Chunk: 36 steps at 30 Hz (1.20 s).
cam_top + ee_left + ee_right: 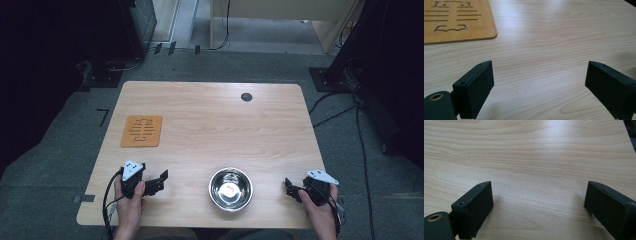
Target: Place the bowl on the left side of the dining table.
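Observation:
A shiny steel bowl (230, 188) stands near the table's front edge, between my two hands. An orange-brown wooden mat (142, 131) with cut-out slots lies flat at the left; its corner also shows in the left gripper view as the mat (454, 22). My left gripper (161, 181) rests low at the front left, left of the bowl; its jaws stand wide apart over bare wood, the left gripper (539, 85) holding nothing. My right gripper (290, 188) sits at the front right, right of the bowl, and the right gripper (537, 205) is open and empty too.
The light wooden table (215, 125) has a round dark cable hole (246, 97) near its far edge. Grey carpet, cables and dark equipment stands surround the table.

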Available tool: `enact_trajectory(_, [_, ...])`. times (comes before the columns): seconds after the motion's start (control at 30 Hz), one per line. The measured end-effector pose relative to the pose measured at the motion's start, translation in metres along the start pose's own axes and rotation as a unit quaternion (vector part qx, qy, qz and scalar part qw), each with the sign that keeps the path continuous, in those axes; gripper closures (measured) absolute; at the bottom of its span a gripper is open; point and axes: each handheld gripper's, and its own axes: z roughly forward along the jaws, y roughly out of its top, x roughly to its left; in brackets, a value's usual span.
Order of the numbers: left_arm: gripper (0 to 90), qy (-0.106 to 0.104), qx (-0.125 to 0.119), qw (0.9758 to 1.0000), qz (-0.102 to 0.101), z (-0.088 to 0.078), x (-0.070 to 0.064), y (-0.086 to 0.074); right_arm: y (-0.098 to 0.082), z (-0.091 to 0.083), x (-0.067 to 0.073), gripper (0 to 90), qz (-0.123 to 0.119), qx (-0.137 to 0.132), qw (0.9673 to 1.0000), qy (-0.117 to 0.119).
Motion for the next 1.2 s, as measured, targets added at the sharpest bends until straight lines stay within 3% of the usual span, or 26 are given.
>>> enact_trajectory(0.17, [8.3,-0.013,0.001,0.9999,0.001,0.004,-0.008,0.002,0.0,0.0,0.0,7.7,0.0,0.0,1.0,0.0])
enact_trajectory(0.33, [8.3,-0.009,-0.001,0.9999,0.009,0.007,-0.015,0.003,0.0,0.0,0.0,7.8,0.0,0.0,1.0,0.0])
enact_trajectory(0.57, [8.3,-0.014,-0.003,0.9999,-0.004,0.009,-0.018,0.004,0.0,0.0,0.0,7.7,0.0,0.0,1.0,0.0])
enact_trajectory(1.2, [8.3,-0.043,0.009,0.999,0.0,0.024,-0.046,0.009,0.0,0.0,0.0,7.8,0.0,0.0,1.0,0.0])
